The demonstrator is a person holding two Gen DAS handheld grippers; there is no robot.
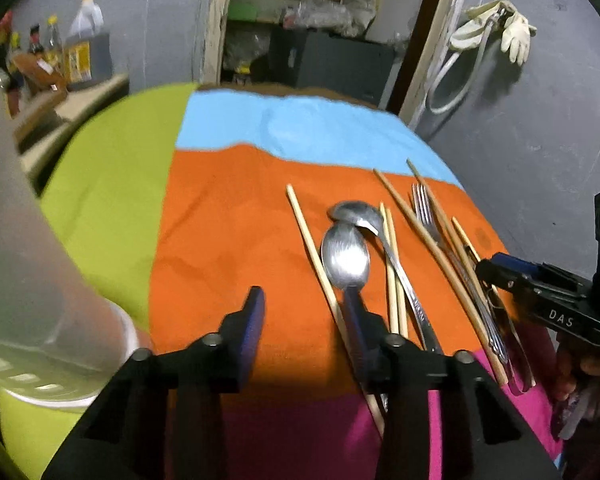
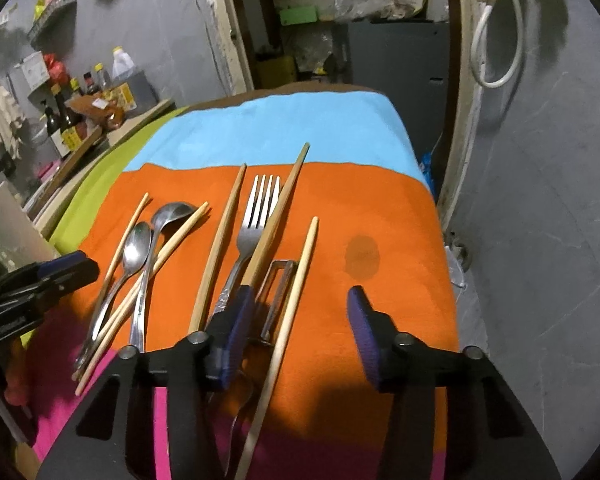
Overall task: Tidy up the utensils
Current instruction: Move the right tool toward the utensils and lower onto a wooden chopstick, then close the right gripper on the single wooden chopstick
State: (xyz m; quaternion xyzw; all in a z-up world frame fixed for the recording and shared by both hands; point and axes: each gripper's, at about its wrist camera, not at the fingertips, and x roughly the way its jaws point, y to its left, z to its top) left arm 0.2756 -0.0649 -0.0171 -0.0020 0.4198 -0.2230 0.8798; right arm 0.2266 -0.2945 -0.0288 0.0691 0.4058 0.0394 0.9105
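Utensils lie spread on the orange part of a coloured cloth (image 1: 220,220): two steel spoons (image 1: 346,258) (image 2: 136,246), a fork (image 2: 256,216) (image 1: 424,208), metal tongs (image 2: 278,292), several wooden chopsticks (image 2: 216,248) (image 1: 312,244). My left gripper (image 1: 306,300) is open and empty, its right finger over a spoon's handle; it shows in the right wrist view (image 2: 66,270) at the left edge. My right gripper (image 2: 300,312) is open and empty, astride the tongs and a chopstick (image 2: 296,292); it shows in the left wrist view (image 1: 500,268) at the right edge.
A translucent plastic cup (image 1: 40,300) stands close at the left on the green cloth. Bottles (image 2: 66,120) stand on a side shelf at the left. A grey wall with a hose and gloves (image 1: 496,32) is to the right, a doorway behind the table.
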